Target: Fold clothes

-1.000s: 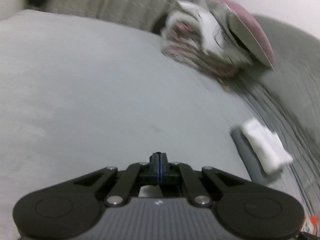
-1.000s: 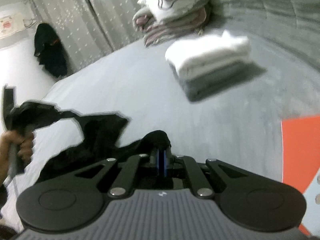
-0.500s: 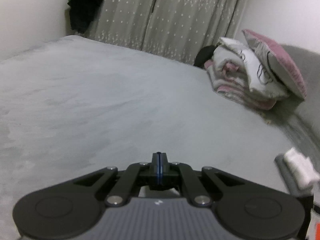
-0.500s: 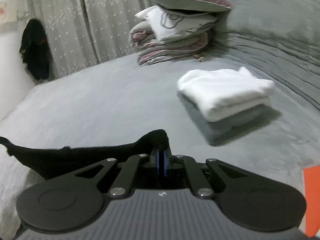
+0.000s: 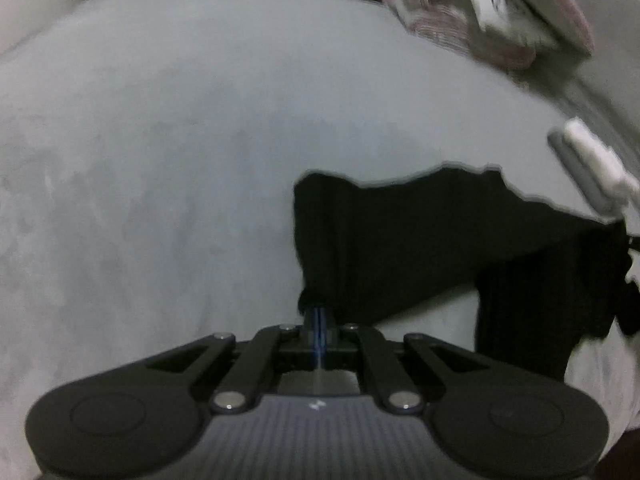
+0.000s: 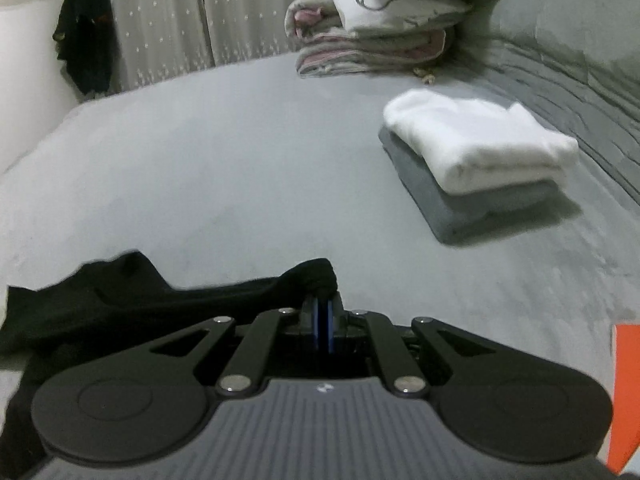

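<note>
A black garment [image 5: 420, 240] lies stretched across the grey bed [image 5: 160, 160], running from my left gripper to the right edge of the left wrist view. My left gripper [image 5: 318, 314] is shut, with a corner of that garment pinched at its tips. In the right wrist view the same black garment [image 6: 120, 304] trails off to the left. My right gripper [image 6: 322, 300] is shut on a bunched edge of it. Both grippers hover low over the bed.
A folded white garment on a folded grey one [image 6: 480, 148] sits on the bed [image 6: 224, 160] at the right; that stack [image 5: 592, 168] also shows in the left wrist view. Pillows on folded blankets [image 6: 380, 28] are stacked at the far end. Dark clothing [image 6: 84, 32] hangs by the curtain. An orange object [image 6: 626, 400] is at the right edge.
The left gripper has swung sideways and tipped down, and the black garment has come into its view, spread on the bed. In the right wrist view the garment has dropped lower and flatter.
</note>
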Demonstrator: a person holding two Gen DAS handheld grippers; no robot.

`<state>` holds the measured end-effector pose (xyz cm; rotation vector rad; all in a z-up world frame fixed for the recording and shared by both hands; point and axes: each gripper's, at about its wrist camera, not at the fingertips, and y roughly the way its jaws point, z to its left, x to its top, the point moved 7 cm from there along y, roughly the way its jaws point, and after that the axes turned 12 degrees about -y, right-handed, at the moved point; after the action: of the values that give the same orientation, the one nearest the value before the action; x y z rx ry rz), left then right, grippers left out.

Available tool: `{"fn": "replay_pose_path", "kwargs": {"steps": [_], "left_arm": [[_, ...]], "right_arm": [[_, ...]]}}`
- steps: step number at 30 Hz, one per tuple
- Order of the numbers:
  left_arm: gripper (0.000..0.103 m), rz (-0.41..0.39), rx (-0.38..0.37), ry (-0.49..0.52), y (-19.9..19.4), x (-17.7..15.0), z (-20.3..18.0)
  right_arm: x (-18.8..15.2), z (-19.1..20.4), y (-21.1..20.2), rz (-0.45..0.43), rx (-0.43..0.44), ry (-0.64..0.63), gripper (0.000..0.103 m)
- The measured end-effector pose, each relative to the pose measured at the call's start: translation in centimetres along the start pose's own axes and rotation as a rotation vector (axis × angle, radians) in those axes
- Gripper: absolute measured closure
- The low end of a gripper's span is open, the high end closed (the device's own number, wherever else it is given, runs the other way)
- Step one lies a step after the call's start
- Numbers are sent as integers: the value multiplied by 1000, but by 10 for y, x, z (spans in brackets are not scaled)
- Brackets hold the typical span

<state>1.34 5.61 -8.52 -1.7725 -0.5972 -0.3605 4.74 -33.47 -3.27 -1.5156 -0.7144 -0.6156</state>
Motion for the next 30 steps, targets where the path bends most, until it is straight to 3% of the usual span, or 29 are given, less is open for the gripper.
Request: {"fn": "replay_pose_path", "kwargs": {"steps": [6, 9, 11, 13, 17, 23, 30], "left_arm": [[102, 37, 26, 102, -4, 5, -12], [98, 18, 17, 147, -11, 17, -23], [86, -16, 12, 173, -15, 25, -27], [73, -40, -11, 172, -13, 35, -33], [65, -63, -88, 167, 2, 52, -57], [62, -57, -190, 123, 41, 73, -100], [64, -24, -273, 34, 80, 74, -114]], "right_arm": [[-30, 3, 15, 148, 24, -41, 98], [-28, 3, 15, 139, 34, -35, 98], [-28, 1, 13, 128, 44, -22, 98], [-28, -1, 11, 115, 53, -11, 98], [-28, 1, 11, 109, 60, -9, 98], [-28, -2, 9, 100, 76, 1, 98], [-25, -1, 9, 84, 85, -3, 98]]}}
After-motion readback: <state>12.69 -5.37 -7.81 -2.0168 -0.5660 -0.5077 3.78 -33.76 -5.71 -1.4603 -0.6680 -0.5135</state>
